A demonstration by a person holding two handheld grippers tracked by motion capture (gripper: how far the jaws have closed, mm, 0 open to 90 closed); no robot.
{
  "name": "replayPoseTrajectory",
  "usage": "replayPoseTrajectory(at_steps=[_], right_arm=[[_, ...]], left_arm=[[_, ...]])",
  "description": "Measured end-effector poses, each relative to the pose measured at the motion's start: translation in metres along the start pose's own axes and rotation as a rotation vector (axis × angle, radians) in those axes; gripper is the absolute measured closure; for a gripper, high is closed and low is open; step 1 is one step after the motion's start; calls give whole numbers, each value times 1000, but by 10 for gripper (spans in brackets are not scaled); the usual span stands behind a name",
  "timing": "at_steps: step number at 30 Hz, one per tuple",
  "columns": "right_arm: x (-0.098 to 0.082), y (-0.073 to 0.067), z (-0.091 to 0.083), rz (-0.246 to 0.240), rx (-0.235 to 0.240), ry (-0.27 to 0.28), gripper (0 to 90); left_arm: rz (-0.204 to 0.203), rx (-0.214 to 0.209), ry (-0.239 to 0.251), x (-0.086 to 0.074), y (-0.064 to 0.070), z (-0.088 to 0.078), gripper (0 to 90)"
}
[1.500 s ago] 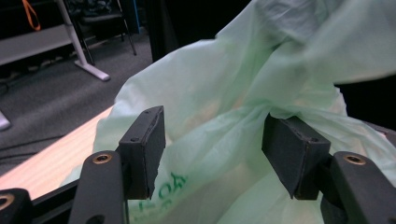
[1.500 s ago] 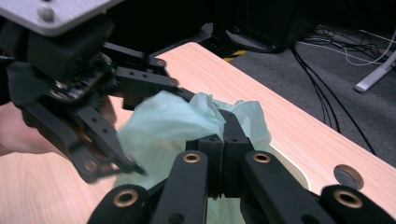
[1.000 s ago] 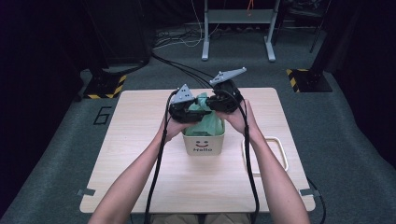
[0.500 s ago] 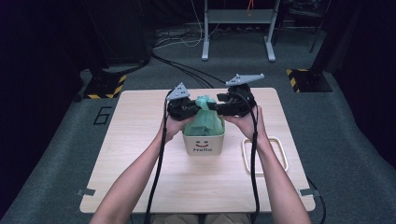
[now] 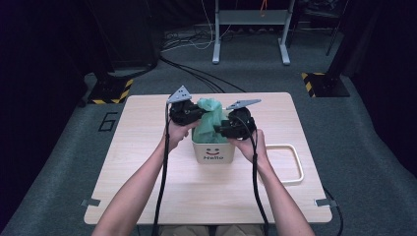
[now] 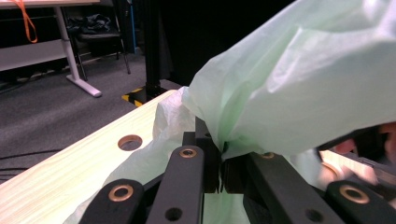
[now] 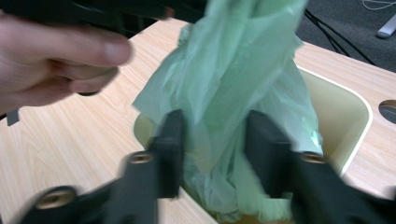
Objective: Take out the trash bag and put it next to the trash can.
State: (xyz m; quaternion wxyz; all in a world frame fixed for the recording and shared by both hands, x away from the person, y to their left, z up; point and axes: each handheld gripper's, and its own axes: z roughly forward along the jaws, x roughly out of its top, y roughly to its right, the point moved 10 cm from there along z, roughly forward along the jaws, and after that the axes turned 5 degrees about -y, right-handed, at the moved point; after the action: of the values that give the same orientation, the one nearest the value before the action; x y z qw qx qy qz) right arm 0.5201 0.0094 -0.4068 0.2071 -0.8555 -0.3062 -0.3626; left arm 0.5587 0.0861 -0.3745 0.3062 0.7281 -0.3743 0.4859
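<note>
Left gripper on crumpled, pale green translucent bag.

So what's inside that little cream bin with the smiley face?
A pale green plastic bag sits in the bin and bunches up above its rim. The bag covers the bin's bottom, so anything inside stays hidden.

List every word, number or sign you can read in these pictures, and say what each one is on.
"Hello", under a smiley face: on the front of the bin.
"6": a dark figure on the floor left of the table.
Yellow-and-black hazard stripes, no words: on two stand bases on the floor.
No other text is readable.
</note>
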Motion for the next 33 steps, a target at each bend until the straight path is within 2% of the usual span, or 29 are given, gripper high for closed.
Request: replayPoseTrajectory(at_steps=[2,4,7,9,12,15,16,21,23,24,25,26,28,30,33], right_arm=[[2,2,1,9,8,11,832],[3,5,0,15,-2,13,896],[5,9,-2,16,-13,12,900],[7,12,-5,15,-24,15,900],[12,13,-11,13,-24,19,900],[19,11,-20,2,-16,27,900],[21,9,-22,-7,-12,26,900],[30,-1,-32,-53,-10,19,900],[33,-3,-35,-70,-17,12,900],[34,-4,-36,-75,-19,12,900],[35,-5,-37,-81,-18,10,900],[36,-6,-38,-84,-19,6,900],[37,-9,-39,-89,-5,5,900],[36,-14,-38,-103,1,-2,900],[34,-21,-35,-120,16,-16,900]], left_arm=[[5,-7,-3,-1,-1,-6,874],[11,-30,-13,-3,0,-11,874],[33,-70,-37,-8,5,-18,874],[70,-94,-71,-15,11,-21,873],[121,-97,-101,-23,20,-20,870],[169,-75,-114,-30,27,-17,857],[189,-50,-114,-32,29,-14,844],[221,-4,-92,-35,36,-5,771],[231,8,-84,-35,39,-2,714],[238,30,-84,-35,38,-1,679],[239,47,-81,-34,38,0,612],[239,47,-75,-33,39,1,605],[244,76,-67,-31,39,2,542],[246,73,-61,-31,40,3,538],[226,59,-42,-30,42,5,568]])
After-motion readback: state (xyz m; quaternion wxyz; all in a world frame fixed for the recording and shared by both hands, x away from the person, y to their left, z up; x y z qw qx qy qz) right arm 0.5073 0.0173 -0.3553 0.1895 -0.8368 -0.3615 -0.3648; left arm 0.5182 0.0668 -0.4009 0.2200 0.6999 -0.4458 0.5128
